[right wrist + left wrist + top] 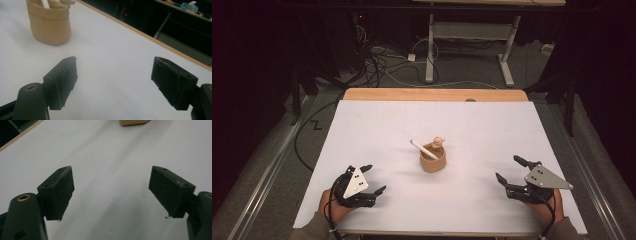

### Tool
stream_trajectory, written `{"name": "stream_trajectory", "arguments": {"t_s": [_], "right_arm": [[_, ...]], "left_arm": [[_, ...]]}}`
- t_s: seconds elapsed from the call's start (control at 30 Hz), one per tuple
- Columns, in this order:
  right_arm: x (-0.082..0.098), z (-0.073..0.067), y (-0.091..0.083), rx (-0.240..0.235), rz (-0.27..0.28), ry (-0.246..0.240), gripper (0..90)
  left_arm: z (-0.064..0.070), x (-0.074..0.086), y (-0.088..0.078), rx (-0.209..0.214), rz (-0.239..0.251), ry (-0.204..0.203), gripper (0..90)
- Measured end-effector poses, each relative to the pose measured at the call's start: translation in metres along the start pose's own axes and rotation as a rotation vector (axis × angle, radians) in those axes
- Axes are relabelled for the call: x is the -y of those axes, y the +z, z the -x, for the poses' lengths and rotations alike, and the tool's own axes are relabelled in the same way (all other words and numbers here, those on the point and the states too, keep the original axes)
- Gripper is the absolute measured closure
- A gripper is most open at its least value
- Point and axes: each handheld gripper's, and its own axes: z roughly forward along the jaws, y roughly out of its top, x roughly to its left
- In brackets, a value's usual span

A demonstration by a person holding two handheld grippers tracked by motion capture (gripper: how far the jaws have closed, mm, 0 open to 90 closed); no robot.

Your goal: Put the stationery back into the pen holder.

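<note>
A tan cup (432,162) stands upright near the middle of the white table (377,125). A white stick (421,148) leans out of it to the left, beside a small tan figure (438,143). My left gripper (373,178) rests open at the front left, well apart from the cup, nothing between its jaws. My right gripper (508,170) rests open at the front right, also empty. In the right gripper view the cup (49,23) sits at the upper left, beyond my right gripper (113,75). The left gripper view shows my left gripper (111,191) and the cup's base (133,122) at the top edge.
The table has a bare wooden strip (434,94) along its far edge. Beyond it, cables (377,62) lie on the floor by a white desk frame (469,37). A hand holds each gripper at the near edge.
</note>
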Motion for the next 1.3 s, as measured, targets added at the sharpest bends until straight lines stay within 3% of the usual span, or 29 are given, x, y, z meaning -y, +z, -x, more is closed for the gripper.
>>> {"name": "stream_trajectory", "arguments": {"t_s": [0.23, 0.4, 1.3], "right_arm": [[0.025, 0.002, -0.012, 0.032, -0.039, 0.002, 20.7], [0.037, 0.001, -0.023, 0.049, -0.033, 0.021, 20.7], [0.029, -0.002, -0.025, 0.056, -0.021, 0.008, 21.7]], "left_arm": [[-0.001, -0.001, 0.001, 0.003, 0.002, 0.0, 19.6], [-0.001, -0.003, 0.003, 0.006, 0.004, 0.003, 19.6], [0.003, -0.002, 0.005, 0.019, -0.013, 0.02, 19.6]]}}
